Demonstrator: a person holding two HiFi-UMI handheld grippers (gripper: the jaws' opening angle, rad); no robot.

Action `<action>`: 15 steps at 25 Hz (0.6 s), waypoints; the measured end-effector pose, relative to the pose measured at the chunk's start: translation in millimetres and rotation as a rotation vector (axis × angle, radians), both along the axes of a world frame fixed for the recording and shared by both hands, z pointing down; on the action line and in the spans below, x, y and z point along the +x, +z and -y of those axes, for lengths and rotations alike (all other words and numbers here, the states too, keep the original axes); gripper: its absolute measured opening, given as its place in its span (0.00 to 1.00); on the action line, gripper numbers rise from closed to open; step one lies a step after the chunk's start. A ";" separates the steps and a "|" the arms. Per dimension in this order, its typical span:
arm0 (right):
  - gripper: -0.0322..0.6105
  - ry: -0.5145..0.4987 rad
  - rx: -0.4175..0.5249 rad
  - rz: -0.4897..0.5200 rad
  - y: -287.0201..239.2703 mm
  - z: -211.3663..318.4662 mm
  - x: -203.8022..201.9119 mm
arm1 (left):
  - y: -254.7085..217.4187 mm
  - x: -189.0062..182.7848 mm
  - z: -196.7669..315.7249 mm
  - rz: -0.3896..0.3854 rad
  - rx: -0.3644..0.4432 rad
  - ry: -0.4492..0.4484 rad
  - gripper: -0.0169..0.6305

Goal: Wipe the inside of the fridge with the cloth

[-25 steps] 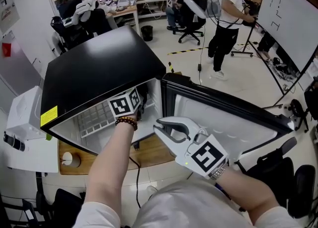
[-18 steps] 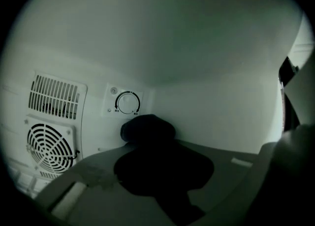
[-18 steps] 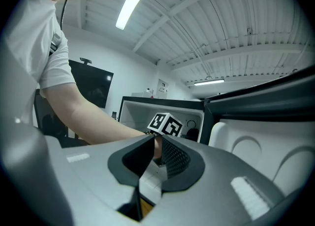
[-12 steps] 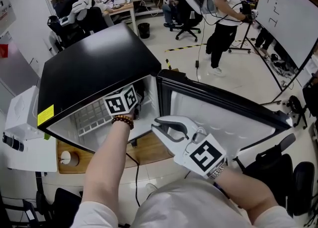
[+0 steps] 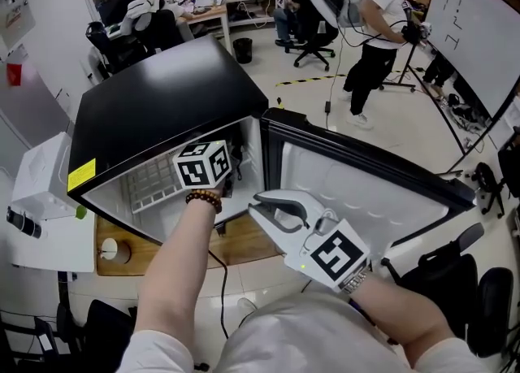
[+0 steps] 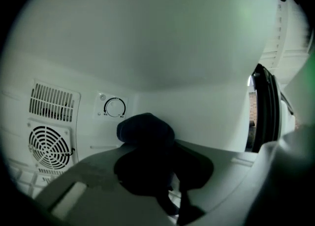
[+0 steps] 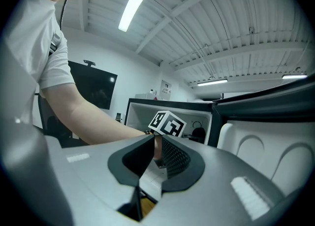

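Note:
The black mini fridge (image 5: 162,111) stands with its door (image 5: 366,193) swung wide to the right. My left arm reaches into the white interior, where only the left gripper's marker cube (image 5: 203,166) shows from above. In the left gripper view, my left gripper (image 6: 147,144) is shut on a dark bunched cloth (image 6: 145,127). The cloth sits close to the back wall, just below the thermostat dial (image 6: 114,107) and right of the fan grille (image 6: 47,146). My right gripper (image 5: 258,204) hangs outside in front of the opening, shut and empty (image 7: 156,146).
A wire shelf (image 5: 154,188) lies in the fridge's left part. A white appliance (image 5: 41,201) stands left of the fridge, and a black chair (image 5: 455,270) sits at the lower right. People, office chairs and a whiteboard (image 5: 471,30) fill the background.
The left gripper's cube has shifted slightly inside the fridge. The right gripper has stayed in place, still shut.

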State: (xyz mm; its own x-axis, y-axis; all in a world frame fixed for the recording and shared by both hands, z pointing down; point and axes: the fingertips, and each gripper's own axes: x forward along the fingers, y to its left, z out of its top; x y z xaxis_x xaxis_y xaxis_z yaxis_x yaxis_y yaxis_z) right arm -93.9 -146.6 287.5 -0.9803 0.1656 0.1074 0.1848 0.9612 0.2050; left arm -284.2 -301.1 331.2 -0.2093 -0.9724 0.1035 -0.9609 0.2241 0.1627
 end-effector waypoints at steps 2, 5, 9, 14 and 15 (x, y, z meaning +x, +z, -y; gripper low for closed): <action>0.13 -0.005 -0.002 -0.001 -0.1 -2.7 2.4 | -0.2 5.1 -2.1 0.002 -0.001 0.009 0.13; 0.13 -0.013 -0.007 0.000 -0.5 -6.5 6.0 | -3.6 12.5 -5.4 0.007 0.002 0.020 0.13; 0.13 -0.022 -0.017 0.002 0.4 -11.9 11.7 | -6.6 23.0 -11.0 0.012 0.006 0.032 0.13; 0.13 -0.034 -0.018 0.003 -1.3 -14.8 20.8 | -14.4 37.8 -16.2 0.016 0.015 0.043 0.13; 0.13 -0.037 -0.020 0.003 -0.9 -15.6 22.3 | -15.3 40.6 -17.5 0.017 0.016 0.045 0.13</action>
State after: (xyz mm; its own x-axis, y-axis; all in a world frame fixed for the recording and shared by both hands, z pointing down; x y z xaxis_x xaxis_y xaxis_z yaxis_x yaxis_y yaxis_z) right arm -71.7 -131.0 286.6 -0.9739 0.2035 0.1006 0.2193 0.9577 0.1864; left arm -243.6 -283.6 315.9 -0.1667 -0.9824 0.0846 -0.9726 0.1779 0.1495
